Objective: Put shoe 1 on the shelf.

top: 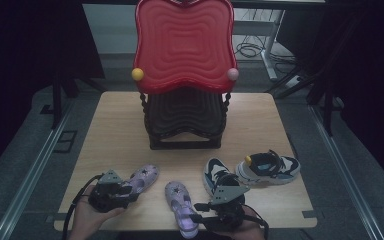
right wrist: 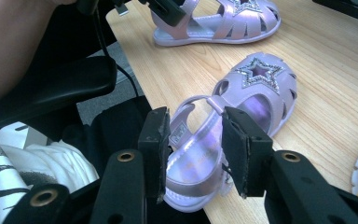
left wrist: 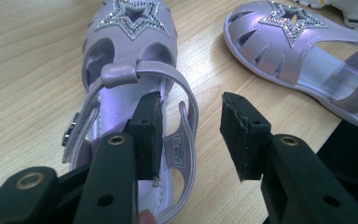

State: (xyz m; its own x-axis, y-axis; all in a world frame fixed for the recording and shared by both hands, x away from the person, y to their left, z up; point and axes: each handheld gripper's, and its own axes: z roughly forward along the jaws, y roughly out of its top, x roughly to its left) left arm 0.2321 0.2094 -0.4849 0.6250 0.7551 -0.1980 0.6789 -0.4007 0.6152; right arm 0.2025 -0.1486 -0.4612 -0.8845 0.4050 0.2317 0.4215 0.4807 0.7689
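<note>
Two lilac sandals with glitter stars lie near the table's front edge. My left gripper (top: 129,191) (left wrist: 192,98) is open over the heel of the left sandal (top: 146,176) (left wrist: 126,46). One pad is inside the shoe and the other outside, with the side wall between them and a gap on the outer side. My right gripper (top: 198,214) (right wrist: 195,114) is open at the heel of the second sandal (top: 177,200) (right wrist: 256,88). It straddles that sandal's side wall. The second sandal (left wrist: 284,42) also lies to the right in the left gripper view.
Two white, blue and black sneakers (top: 219,175) (top: 270,167) lie at the front right. A red wavy tray (top: 184,45) on a black tier (top: 185,117) stands at the back middle of the wooden table (top: 115,130). The second sandal's heel overhangs the front edge.
</note>
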